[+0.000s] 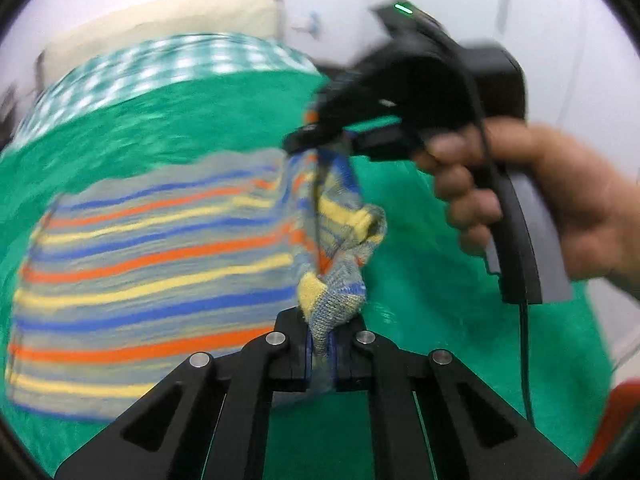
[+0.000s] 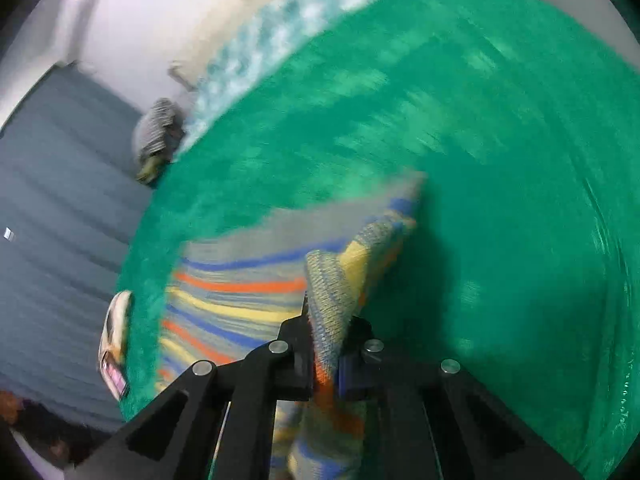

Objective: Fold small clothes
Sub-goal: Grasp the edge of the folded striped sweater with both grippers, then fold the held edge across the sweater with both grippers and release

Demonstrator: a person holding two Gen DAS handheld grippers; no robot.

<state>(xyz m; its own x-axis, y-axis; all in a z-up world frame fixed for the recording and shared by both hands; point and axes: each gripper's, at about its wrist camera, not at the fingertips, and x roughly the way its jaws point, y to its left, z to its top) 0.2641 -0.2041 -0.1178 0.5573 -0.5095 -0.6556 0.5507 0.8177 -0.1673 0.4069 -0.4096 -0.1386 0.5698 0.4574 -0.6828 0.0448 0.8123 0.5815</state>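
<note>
Striped knit garment (image 1: 152,264) on green cloth (image 1: 420,240), one edge clamped between both grippers' fingers (image 1: 294,344).

Black tool (image 1: 320,354), silver screws, bare hand (image 1: 532,208)

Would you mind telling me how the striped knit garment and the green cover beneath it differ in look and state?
The striped knit garment carries blue, orange and yellow bands; the green cover is one plain colour. The garment is bunched along one edge, pinched by the left gripper and the right gripper; the cover lies spread flat, ungripped. Both are soft fabric.
</note>
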